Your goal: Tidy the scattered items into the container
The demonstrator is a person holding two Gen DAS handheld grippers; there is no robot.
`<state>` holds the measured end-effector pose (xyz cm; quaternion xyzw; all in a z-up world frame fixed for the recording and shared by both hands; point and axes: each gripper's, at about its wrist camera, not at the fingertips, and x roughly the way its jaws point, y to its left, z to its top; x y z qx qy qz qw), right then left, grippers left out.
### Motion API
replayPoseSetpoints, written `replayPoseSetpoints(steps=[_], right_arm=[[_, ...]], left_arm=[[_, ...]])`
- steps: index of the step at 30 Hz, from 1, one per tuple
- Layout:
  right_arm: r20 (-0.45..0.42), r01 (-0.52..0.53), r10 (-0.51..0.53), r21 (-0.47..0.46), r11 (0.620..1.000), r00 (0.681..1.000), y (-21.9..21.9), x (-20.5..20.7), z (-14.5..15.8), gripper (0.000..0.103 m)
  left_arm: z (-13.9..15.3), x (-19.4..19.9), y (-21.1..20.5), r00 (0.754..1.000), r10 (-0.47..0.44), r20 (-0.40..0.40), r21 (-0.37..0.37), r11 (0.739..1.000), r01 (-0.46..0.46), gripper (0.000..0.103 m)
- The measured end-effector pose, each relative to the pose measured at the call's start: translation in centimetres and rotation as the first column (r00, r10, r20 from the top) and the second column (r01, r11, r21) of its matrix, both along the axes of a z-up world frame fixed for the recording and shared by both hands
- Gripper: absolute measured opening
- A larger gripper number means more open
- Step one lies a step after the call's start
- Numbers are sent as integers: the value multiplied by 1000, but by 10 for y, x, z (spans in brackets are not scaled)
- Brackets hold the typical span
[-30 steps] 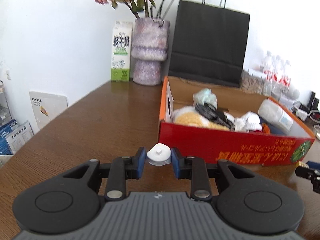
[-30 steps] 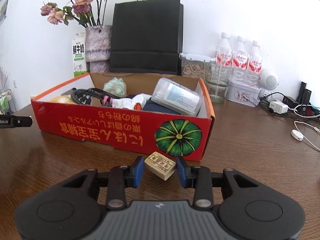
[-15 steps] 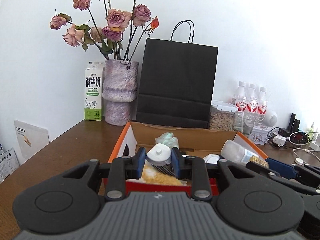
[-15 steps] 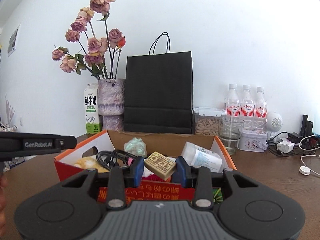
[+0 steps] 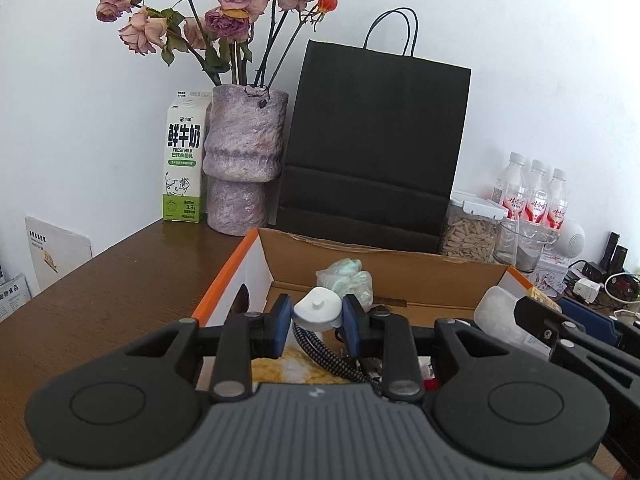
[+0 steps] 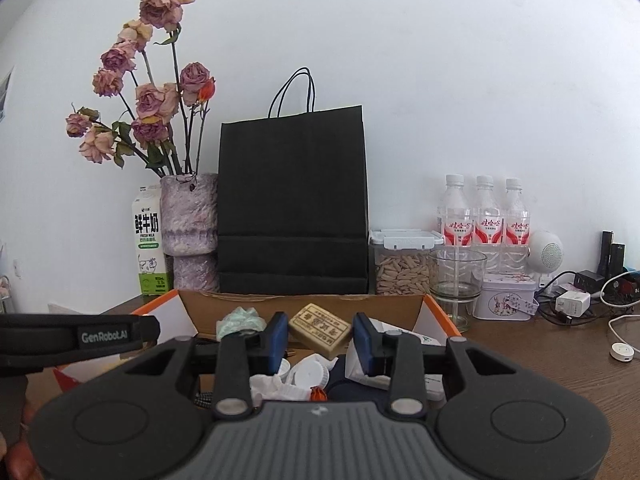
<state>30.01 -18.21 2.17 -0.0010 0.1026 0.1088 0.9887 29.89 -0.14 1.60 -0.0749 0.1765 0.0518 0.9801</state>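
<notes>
Both grippers over the open box (image 5: 404,264), each loaded. Our left gripper (image 5: 316,318) is clamped on a white cap (image 5: 317,312), held above the box's left end, over a braided cable (image 5: 320,354); high enough to clear the wall before release, we judge. Our right gripper (image 6: 321,334) has a tan block (image 6: 320,329) between its pads; contact on the right pad unclear, so we cannot tell if the grip is firm or loosening. Block sits above white lids (image 6: 308,372), mid-box.
</notes>
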Motion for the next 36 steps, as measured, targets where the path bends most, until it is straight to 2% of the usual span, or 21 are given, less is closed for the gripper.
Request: replayPoseSetpoints(steps=[13,21,22,23,24,25,26,27,29,36], right_arm=[[-19,-12,11,-51,999,1000,6,-4,-10,34],[-30,-6,4,-40,999,1000,4,-3,-12,35],[-24,0,0,-38,999,1000,4,-4,-13,42],[-17,8,-9,-41,999,1000,4,-4,-13,67],[-4,16,-16,-44,999,1000,4,-6,-12,80],[18,38,-37,-42,998,999,3,-9,-12,91],[28,42,-41,-35,999,999,1,-10,-11,91],[29,35,-34,-26,999,999,0,-10,-10,92],[28,37,-36,-25,999,999,-1,-10,-11,103],[30,23,-21,-58,998,999,5,-11,-12,103]], left_arm=[[-8,-5,-7,1000,-14,12,68,998,13,29],[-8,-7,-8,1000,-15,27,71,997,13,31],[-8,-8,-8,999,-13,35,74,997,10,33],[-8,-10,-8,999,-7,45,78,997,4,50],[-8,-13,-9,998,6,62,83,996,-11,77],[-7,-15,-9,996,46,81,91,994,-53,88],[-6,-17,-8,992,83,95,103,990,-93,103],[-5,-18,-6,989,100,109,105,988,-111,103],[-4,-20,-1,989,97,116,71,992,-106,103],[-5,-18,-2,991,93,97,77,992,-101,103]])
